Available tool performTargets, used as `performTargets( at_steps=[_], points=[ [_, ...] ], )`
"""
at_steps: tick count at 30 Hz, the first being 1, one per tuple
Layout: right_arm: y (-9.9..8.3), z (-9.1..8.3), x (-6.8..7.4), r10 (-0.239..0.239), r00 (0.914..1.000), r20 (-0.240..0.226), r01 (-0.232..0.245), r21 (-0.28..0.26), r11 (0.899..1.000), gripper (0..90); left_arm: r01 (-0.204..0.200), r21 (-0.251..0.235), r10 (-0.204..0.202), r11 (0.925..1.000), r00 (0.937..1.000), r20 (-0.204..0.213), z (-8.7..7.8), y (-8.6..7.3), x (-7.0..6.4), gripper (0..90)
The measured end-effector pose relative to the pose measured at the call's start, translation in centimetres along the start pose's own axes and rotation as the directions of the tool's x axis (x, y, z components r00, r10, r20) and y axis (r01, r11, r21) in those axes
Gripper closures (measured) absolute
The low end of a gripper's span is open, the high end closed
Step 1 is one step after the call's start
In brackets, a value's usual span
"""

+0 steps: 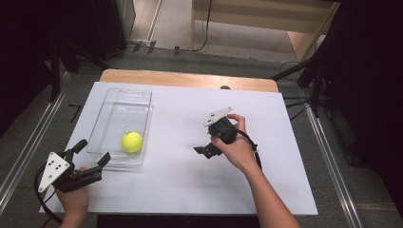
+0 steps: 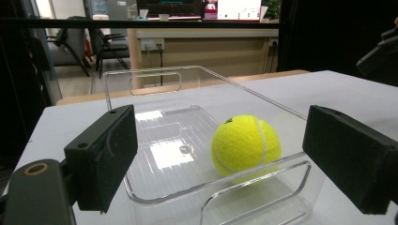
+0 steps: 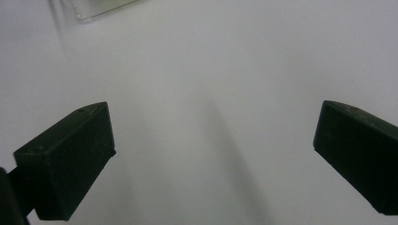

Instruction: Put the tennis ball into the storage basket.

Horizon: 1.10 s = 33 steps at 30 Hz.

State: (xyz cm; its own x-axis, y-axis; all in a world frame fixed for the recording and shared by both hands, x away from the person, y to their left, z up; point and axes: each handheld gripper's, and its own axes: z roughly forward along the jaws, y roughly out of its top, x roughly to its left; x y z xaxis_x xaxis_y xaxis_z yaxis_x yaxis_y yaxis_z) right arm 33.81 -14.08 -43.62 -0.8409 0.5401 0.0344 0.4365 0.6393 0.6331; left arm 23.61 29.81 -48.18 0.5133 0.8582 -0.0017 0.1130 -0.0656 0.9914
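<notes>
A yellow tennis ball (image 1: 132, 141) (image 2: 245, 145) lies inside a clear plastic bin (image 1: 119, 107) (image 2: 155, 82), near the bin's near end. My left gripper (image 1: 93, 153) (image 2: 218, 161) is open just short of that near end, its jaws wide apart and aimed at the ball, with nothing between them. At the middle of the table my right gripper (image 1: 204, 150) (image 3: 213, 159) is open too, tilted down over the bare white table top (image 3: 202, 70), and it holds nothing. A corner of the bin (image 3: 101, 8) peeks in at the top of the right gripper view.
The white sheet (image 1: 266, 118) covers the table; a strip of wood (image 1: 190, 78) shows along its far edge. Black stands and cables (image 1: 313, 80) flank the table on both sides. A wooden desk (image 2: 206, 47) and chairs (image 2: 105, 44) stand beyond the table.
</notes>
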Motion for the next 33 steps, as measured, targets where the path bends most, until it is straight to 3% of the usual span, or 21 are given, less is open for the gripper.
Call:
performTargets(
  at_steps=[19, 33],
  points=[
    [-3.7, -2.2, -1.2, 0.068, 0.9967, 0.043, -0.067, -0.039, 0.997, 0.0, -0.011, 0.005, 0.011, 0.9999, 0.9999, -0.001, 0.0, 0.0, 0.0, 11.1],
    [-6.7, -3.7, -1.8, 0.127, 0.9888, 0.079, -0.121, -0.08, 0.989, 0.0, -0.013, 0.007, 0.013, 0.9999, 0.9999, -0.001, 0.0, 0.0, -0.1, 11.1]
  ],
)
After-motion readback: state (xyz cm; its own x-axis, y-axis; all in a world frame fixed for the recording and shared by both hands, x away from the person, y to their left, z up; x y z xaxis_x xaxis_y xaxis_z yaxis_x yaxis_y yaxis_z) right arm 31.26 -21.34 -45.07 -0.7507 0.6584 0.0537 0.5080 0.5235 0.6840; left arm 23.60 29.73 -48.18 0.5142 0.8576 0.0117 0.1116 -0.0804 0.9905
